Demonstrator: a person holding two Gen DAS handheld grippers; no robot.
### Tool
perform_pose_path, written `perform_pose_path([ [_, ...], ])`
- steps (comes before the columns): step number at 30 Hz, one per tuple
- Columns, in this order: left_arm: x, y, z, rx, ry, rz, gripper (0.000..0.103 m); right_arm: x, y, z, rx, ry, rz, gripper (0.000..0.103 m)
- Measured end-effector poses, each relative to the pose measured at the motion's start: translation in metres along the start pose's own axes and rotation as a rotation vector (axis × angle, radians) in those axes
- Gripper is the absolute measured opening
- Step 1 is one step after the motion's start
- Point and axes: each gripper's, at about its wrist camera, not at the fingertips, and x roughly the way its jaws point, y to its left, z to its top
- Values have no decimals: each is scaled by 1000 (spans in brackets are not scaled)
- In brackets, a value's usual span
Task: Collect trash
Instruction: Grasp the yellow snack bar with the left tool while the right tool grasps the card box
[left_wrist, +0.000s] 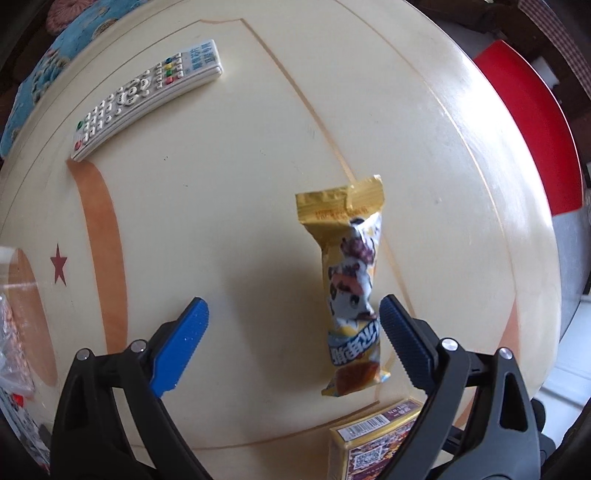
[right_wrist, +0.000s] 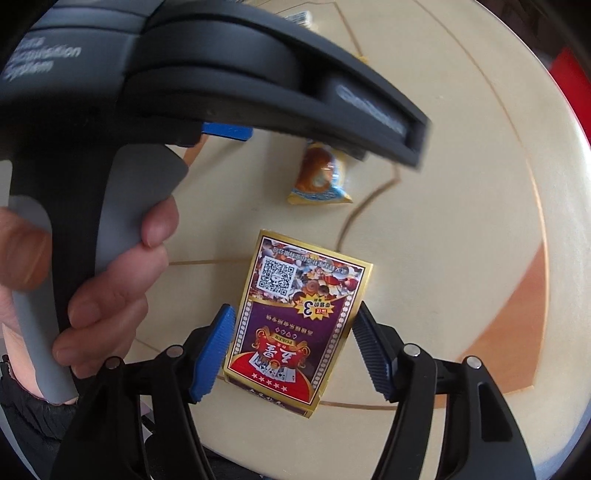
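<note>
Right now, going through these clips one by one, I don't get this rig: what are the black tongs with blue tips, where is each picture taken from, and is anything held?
A person holds a two-finger gripper in each hand; each carries a fisheye camera looking along its fingers. The left view shows the left gripper open above a cream table, a snack wrapper near one finger, a remote control farther off. The right view shows the right gripper straddling a playing-card box, seemingly without pinching it, and the hand gripping the left tool's handle. Nothing is held.
</note>
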Motion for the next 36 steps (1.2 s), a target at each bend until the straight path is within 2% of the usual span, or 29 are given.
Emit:
perform_pose_path([
  [4, -1, 1, 10, 11, -15, 1, 70, -9, -22, -6, 6, -8, -50, 62],
  [5, -2, -9, 12, 14, -14, 0, 65, -11, -27, -7, 9, -12, -63, 39],
  [6, -3, -12, 16, 9, -12, 1, 63, -15, -33, -7, 18, -13, -40, 29],
  [7, -4, -17, 16, -3, -10, 2, 59, -18, -39, -7, 34, -5, -27, 24],
  [8, -7, -25, 13, -6, -13, 4, 53, -24, -47, -6, 52, -6, -12, 13],
  [9, -12, -35, 4, -3, -15, 3, 51, -28, -52, -6, 51, -13, -19, 8],
  [11, -15, -48, 2, -3, -17, 4, 39, -32, -57, -5, 31, -14, -42, 8],
  [13, -16, -56, 4, -7, -13, 7, 34, -33, -66, -3, 73, 6, -11, 8],
  [16, -16, -61, 7, -26, -2, 1, 33, -32, -75, -2, 146, 16, 92, 10],
  [17, -16, -62, 8, -16, -2, 5, 33, -33, -72, -4, 141, 3, 85, 17],
  [18, -18, -61, 9, -10, 0, 1, 34, -33, -69, -5, 133, -6, 73, 40],
  [19, -17, -59, 8, -4, 11, -35, 48, -33, -62, -10, 113, -25, 44, 57],
  [20, -15, -58, 5, 8, 20, -60, 52, -35, -58, -12, 108, -46, 14, 81],
  [22, -11, -61, -3, 55, 25, -45, 57, -33, -58, -18, 125, -78, 14, 80],
  [23, -9, -70, -4, 99, 30, -14, 58, -30, -60, -19, 143, -65, 24, 81],
  [24, -9, -76, -3, 131, 29, 1, 55, -26, -59, -24, 151, -57, 28, 81],
  [27, -8, -81, -1, 138, 55, -41, 57, -23, -45, -34, 99, -84, -1, 81],
  [29, -8, -80, 1, 126, 65, -83, 58, -17, -29, -37, 50, -92, -67, 84],
  [30, -7, -81, 0, 131, 66, -83, 58, -13, -20, -36, 20, -88, -108, 89],
  [32, -4, -92, -3, 159, 64, -50, 58, -6, -4, -36, -43, -97, -212, 90],
  [34, 0, -105, -9, 205, 53, -11, 58, -6, 0, -43, -66, -140, -249, 90],
  [36, 0, -111, -11, 227, 45, -15, 58, -5, 5, -50, -131, -154, -306, 83],
])
